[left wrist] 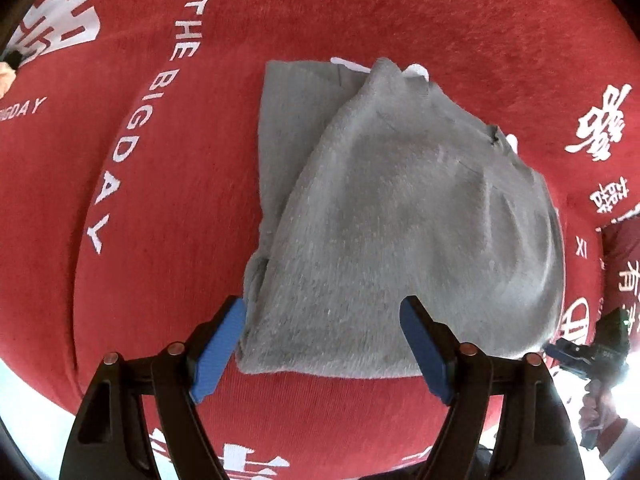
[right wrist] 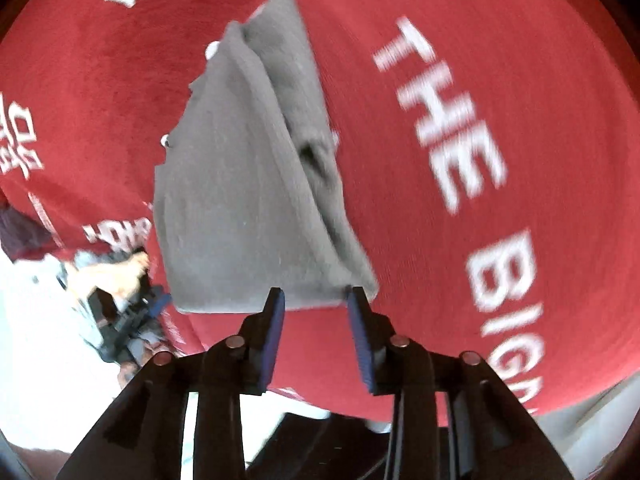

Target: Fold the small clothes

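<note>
A red tablecloth (left wrist: 400, 20) printed with white lettering, "THE BIG DAY" among it, is covering the whole work surface, and everything else is lying on or hovering over it. On its middle a grey fleece garment (left wrist: 400, 220) is lying folded over on itself, flat on the cloth; in the left wrist view its long axis is running from the near edge up and slightly left to the far end, where the shape is narrowing and small bits of white (left wrist: 416, 70) are peeking out from under the top layer, while a lower grey layer is showing along the garment's left side. In the right wrist view the same garment (right wrist: 240, 184) is stretching away from the camera, narrow end far, broad end near. The left gripper (left wrist: 322, 340) is hovering over the garment's near edge with its blue pads standing wide apart and gripping nothing. The right gripper (right wrist: 316, 316) is sitting just off the garment's near edge, its pads partly parted and nothing between them. A hand (right wrist: 124, 272) is holding the other gripper at the garment's left in that view.
</note>
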The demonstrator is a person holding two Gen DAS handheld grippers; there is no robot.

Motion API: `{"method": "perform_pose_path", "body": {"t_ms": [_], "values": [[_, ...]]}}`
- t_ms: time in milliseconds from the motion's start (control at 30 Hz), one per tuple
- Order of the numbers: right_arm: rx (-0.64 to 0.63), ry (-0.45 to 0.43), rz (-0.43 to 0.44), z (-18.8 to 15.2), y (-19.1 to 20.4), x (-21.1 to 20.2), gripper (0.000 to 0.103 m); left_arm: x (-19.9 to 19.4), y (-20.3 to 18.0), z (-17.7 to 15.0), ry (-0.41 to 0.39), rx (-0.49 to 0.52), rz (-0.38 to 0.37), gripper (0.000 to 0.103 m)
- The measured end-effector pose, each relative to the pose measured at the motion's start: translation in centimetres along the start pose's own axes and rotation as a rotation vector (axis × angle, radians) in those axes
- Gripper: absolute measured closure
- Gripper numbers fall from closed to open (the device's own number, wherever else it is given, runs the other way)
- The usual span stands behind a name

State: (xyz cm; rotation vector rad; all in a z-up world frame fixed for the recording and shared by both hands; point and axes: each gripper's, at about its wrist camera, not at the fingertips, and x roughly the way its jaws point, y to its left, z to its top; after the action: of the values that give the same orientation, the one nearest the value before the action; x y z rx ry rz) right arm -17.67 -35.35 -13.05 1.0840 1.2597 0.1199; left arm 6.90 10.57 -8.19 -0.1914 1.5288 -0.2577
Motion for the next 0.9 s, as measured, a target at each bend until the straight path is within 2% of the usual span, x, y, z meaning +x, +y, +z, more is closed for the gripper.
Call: {"method": "perform_pose_path", "body": {"t_ms": [100, 200, 267, 367, 533, 600, 733, 833, 867, 900], "values": [[0.09, -0.055, 0.128, -0.9, -0.8, 1.4, 0.064, -0.2, 0.6, -0.1, 0.007, 0.038, -0.04, 0.022], [0.223, -0.14, 0.217, -1.4, -1.9, 2.8, 0.063, 0.1, 1.3, -0.2, 0.018, 0.065, -0.062, 0.022], [0.267, -0.199, 0.266, -1.6, -1.8, 2.9, 0.063, 0.1, 1.6, -0.3, 0.019, 0.081, -0.084, 0.023], [0.26, -0.266, 0.248, -1.7, -1.2, 2.6, 0.067, 0.1, 2.2, -0.5, 0.023, 0.101, -0.135, 0.022], [0.219, -0.252, 0.199, -2.1, 0.3, 3.5, 0.067, 0.2, 1.6, -1.0, 0.031, 0.169, -0.219, 0.023], [0.215, -0.247, 0.193, -2.3, 0.6, 3.8, 0.067, 0.5, 1.5, -0.9, 0.036, 0.188, -0.229, 0.023], [0.227, -0.255, 0.197, -2.1, 0.7, 4.3, 0.067, 1.6, 2.3, -0.7, 0.053, 0.156, -0.264, 0.026], [0.229, -0.254, 0.19, -2.1, 0.9, 4.5, 0.067, 2.5, 2.8, -0.9, 0.08, 0.142, -0.273, 0.043], [0.226, -0.252, 0.181, -1.9, 1.1, 4.6, 0.067, 2.7, 2.9, -1.0, 0.084, 0.139, -0.288, 0.059], [0.219, -0.248, 0.162, -1.9, 1.3, 4.5, 0.079, 2.8, 2.9, -1.1, 0.091, 0.143, -0.303, 0.086]]}}
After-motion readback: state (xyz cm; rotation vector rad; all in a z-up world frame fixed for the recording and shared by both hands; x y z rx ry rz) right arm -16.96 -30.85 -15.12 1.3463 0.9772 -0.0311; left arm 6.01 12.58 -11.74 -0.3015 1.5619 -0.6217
